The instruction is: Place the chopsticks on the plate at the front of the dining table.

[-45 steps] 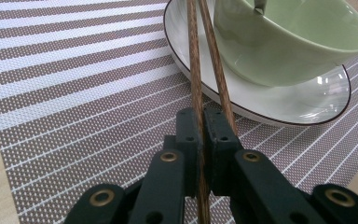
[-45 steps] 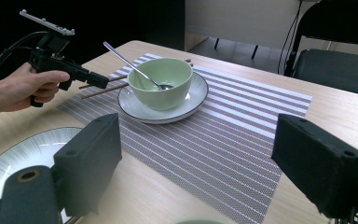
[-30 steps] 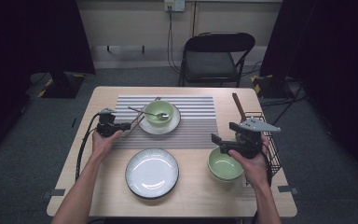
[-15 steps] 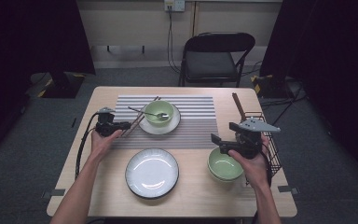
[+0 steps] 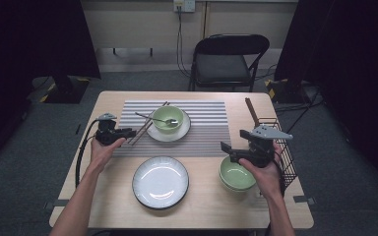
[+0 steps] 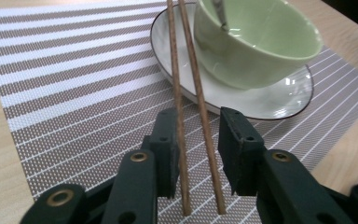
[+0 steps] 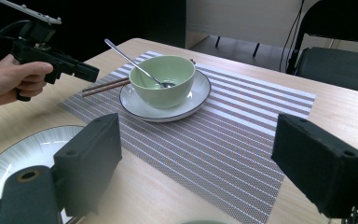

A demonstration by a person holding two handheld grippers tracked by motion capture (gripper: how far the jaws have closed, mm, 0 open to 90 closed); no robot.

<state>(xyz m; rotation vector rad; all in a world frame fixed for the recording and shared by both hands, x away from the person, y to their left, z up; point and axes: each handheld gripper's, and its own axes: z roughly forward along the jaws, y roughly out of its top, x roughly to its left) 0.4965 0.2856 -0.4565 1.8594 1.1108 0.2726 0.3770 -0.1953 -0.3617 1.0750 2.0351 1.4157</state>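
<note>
Left tongs [image 6: 196, 135] have just been opening: jaws now apart, the chopsticks [image 6: 189, 102] lying loose between them, pads not pressing. Sticks rest on the mat [image 5: 197, 135], far ends propped on the saucer [image 5: 170, 132] rim, just left of the bowl [image 5: 168, 118]. Right tongs [image 5: 226, 150] wide apart, nothing between them, hovering over the near-right bowl [image 5: 236, 174].

Risks, my read:
- Sticks are propped on a curved rim, not flat. Pulling the left tongs back could drag one along on a pad, since the left stick lies right against the left jaw, and roll it off the saucer.
- Sticks are not parallel; any nudge could spread them further or cross them.
- Lifting the jaws at an angle could tip the far ends into the bowl wall and rattle the spoon [image 5: 155, 118].
- Right tongs sit low over the near bowl; a drop could clip its rim.

Containers:
- Far bowl on saucer: spoon inside, handle leaning out left; contents otherwise not visible.
- Near-right bowl: looks empty.
- Plate [image 5: 160, 181], near centre: empty.
- Wire rack [image 5: 285, 157] at right edge: contents unclear, a brown stick juts from its far end.
</note>
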